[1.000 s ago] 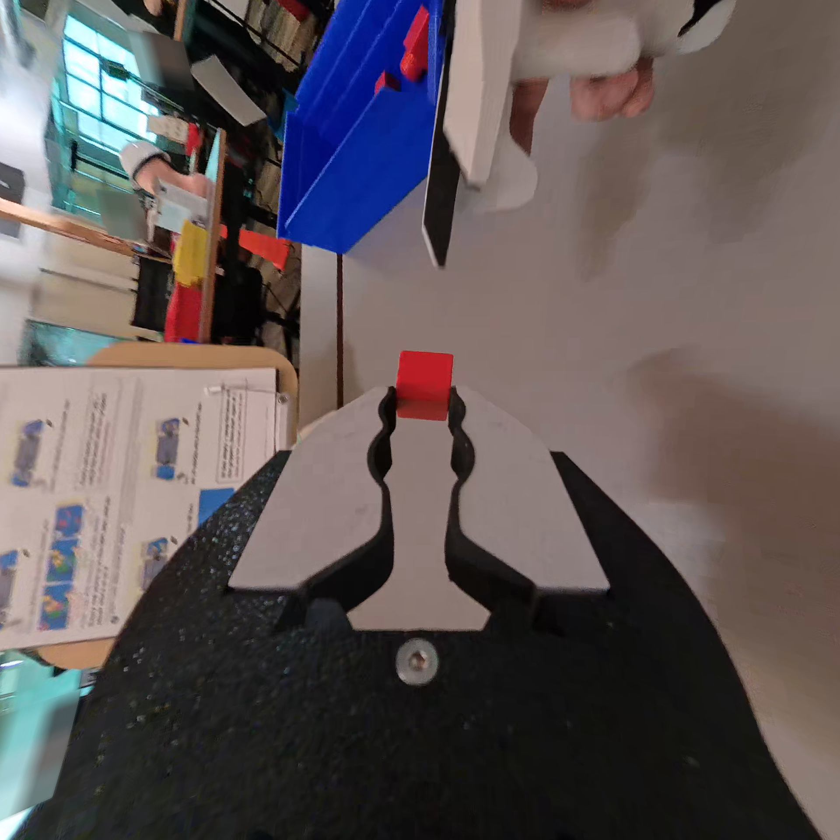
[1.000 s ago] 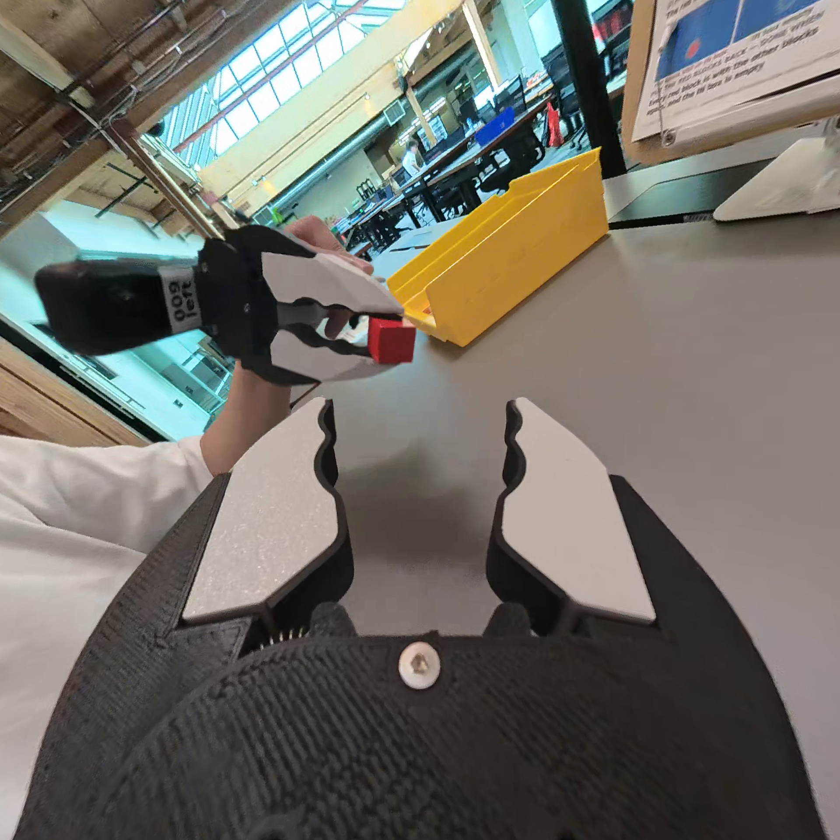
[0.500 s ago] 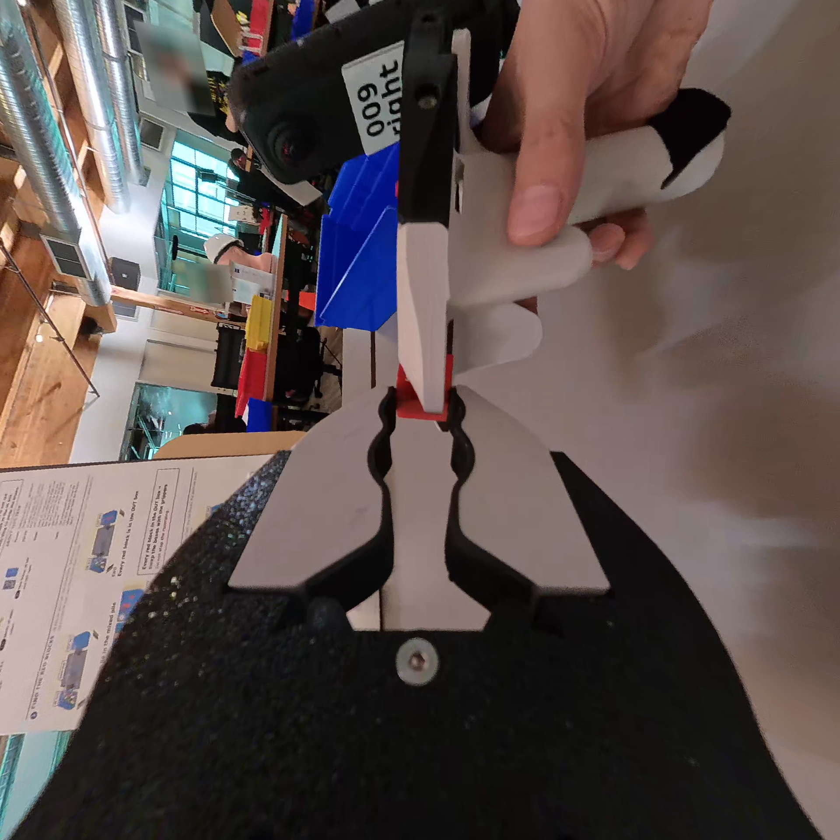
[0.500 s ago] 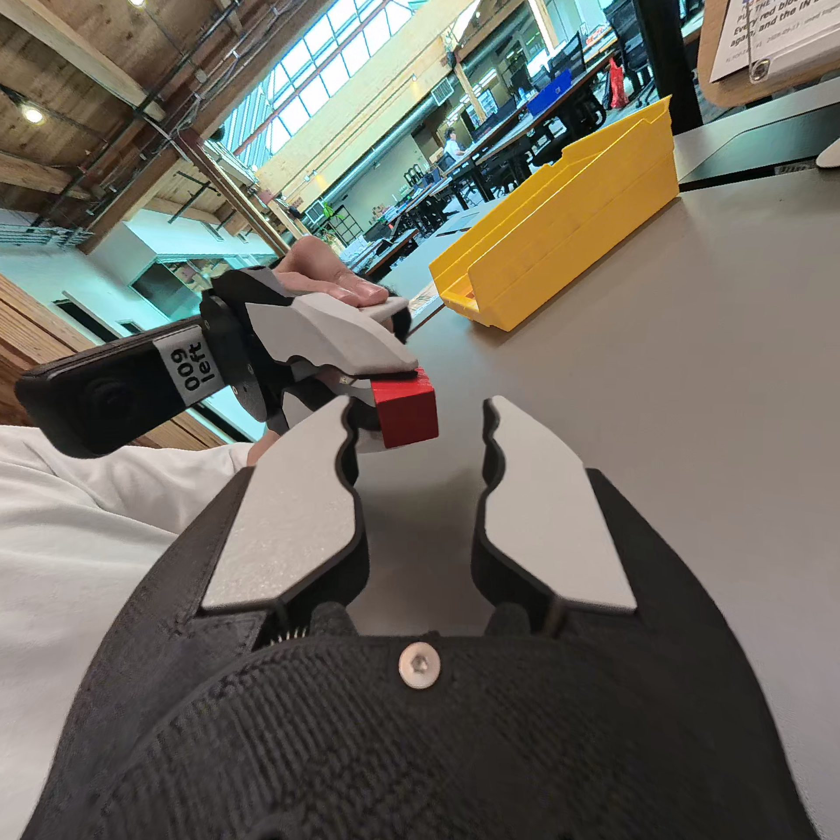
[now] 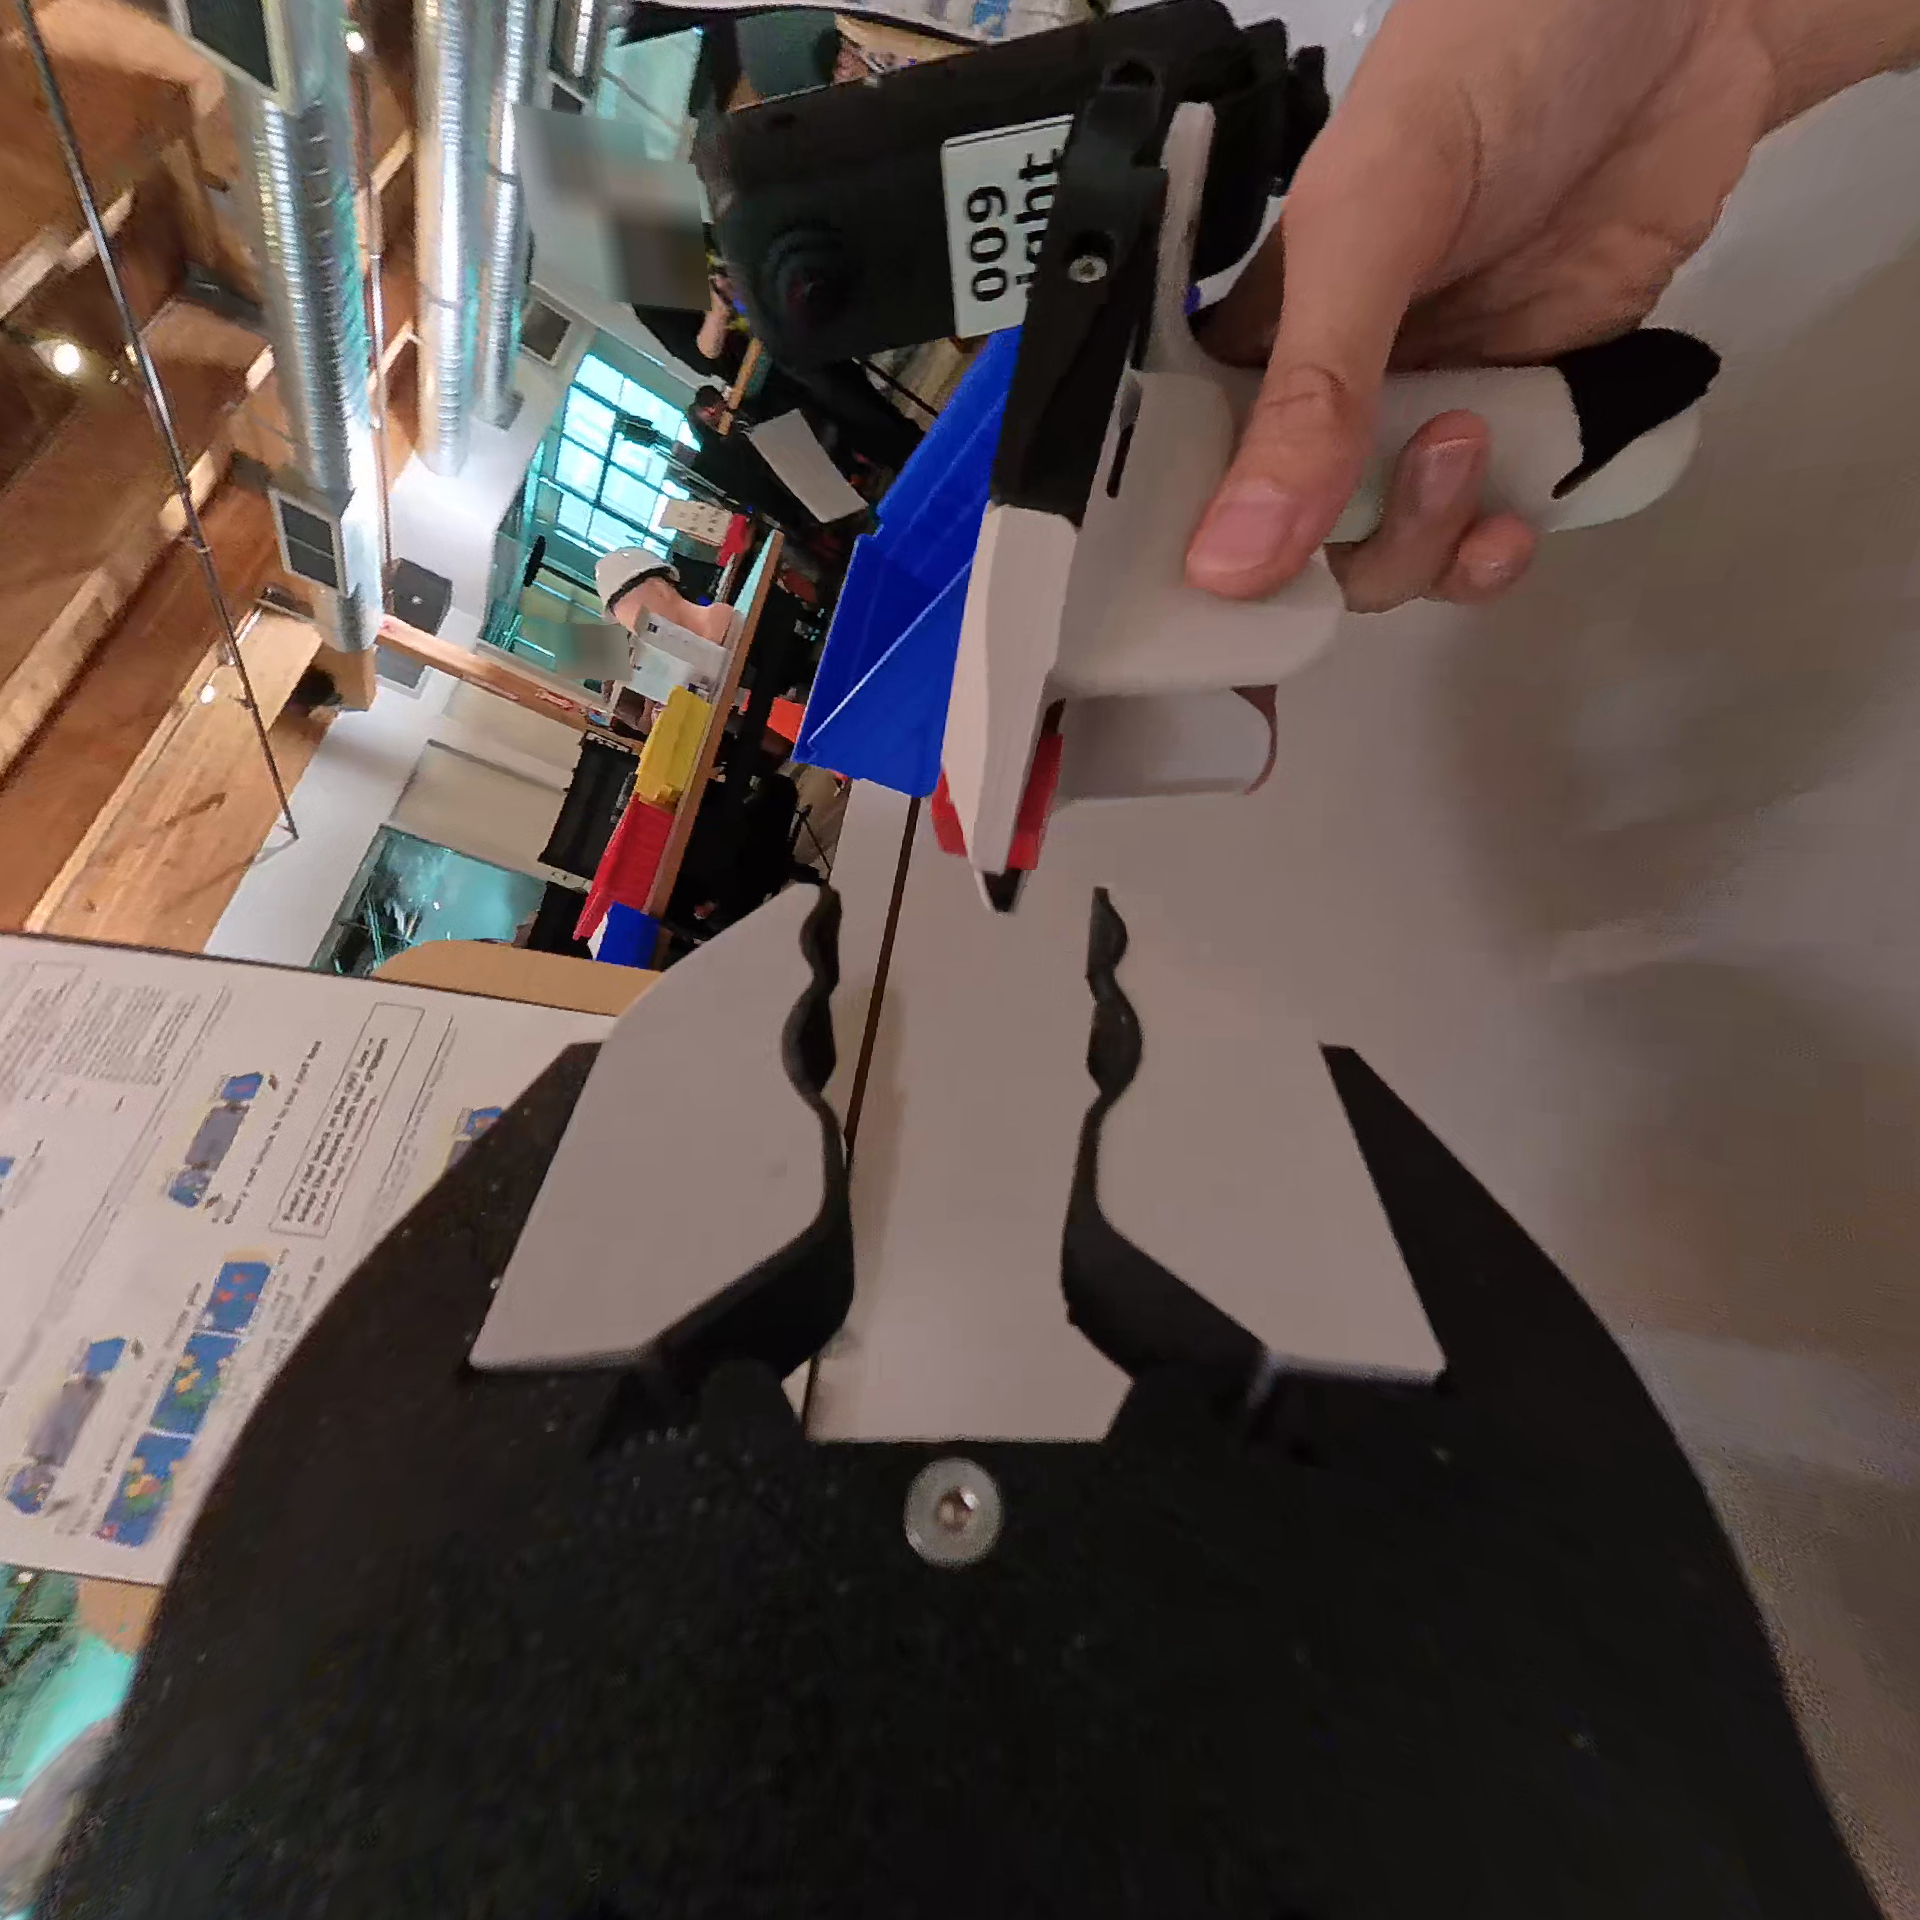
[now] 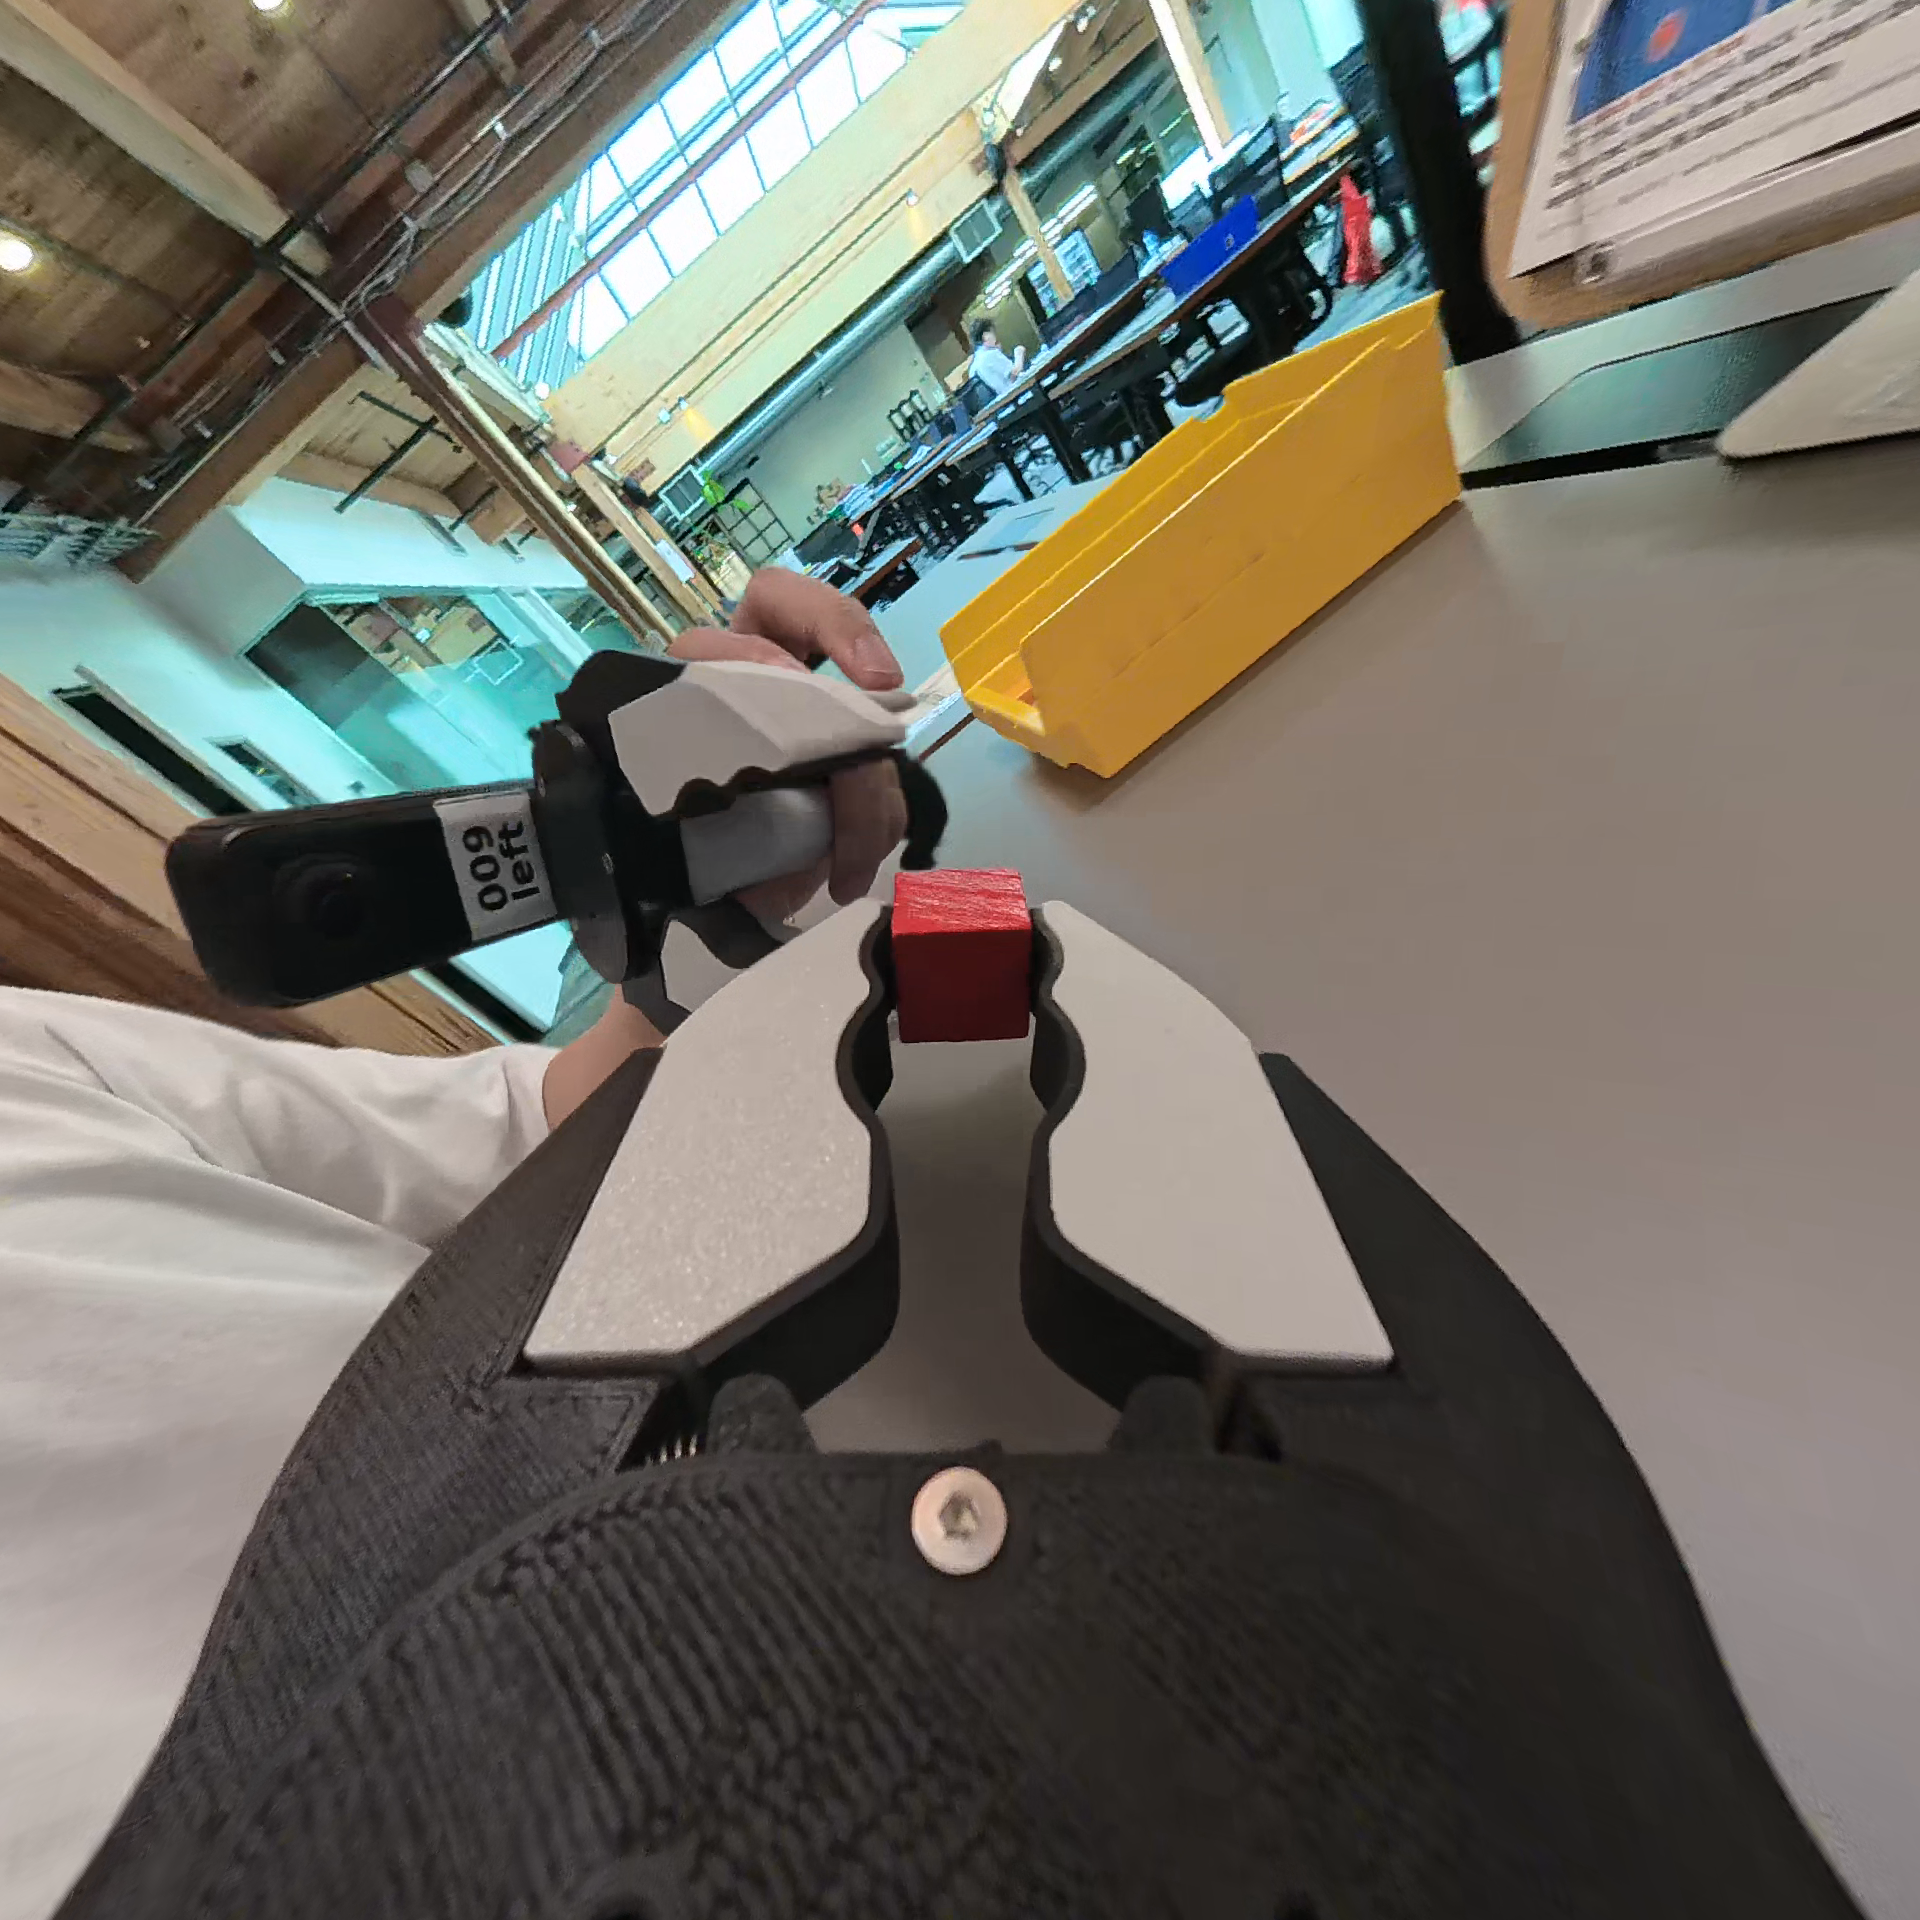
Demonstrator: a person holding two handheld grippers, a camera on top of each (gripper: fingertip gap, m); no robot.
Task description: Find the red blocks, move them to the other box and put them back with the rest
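Red block (image 6: 961, 966) is sitting clamped between the right gripper (image 6: 961, 971) pads above the grey table (image 6: 1507, 935), the left gripper (image 5: 961, 935) is standing released and empty, so carrying level toward the blue box (image 5: 914, 613), probably the destination, seems wise.

Block (image 6: 961, 966) in right gripper (image 6: 961, 971), bin (image 6: 1226, 582) behind on table (image 6: 1507, 831)

block (image 6: 961, 971): red
bin (image 6: 1226, 561): yellow
second bin (image 5: 914, 623): blue
table (image 6: 1558, 831): grey
fingers (image 6: 748, 1143): pale grey plates, black edges
sleeve (image 6: 156, 1247): white, lower left
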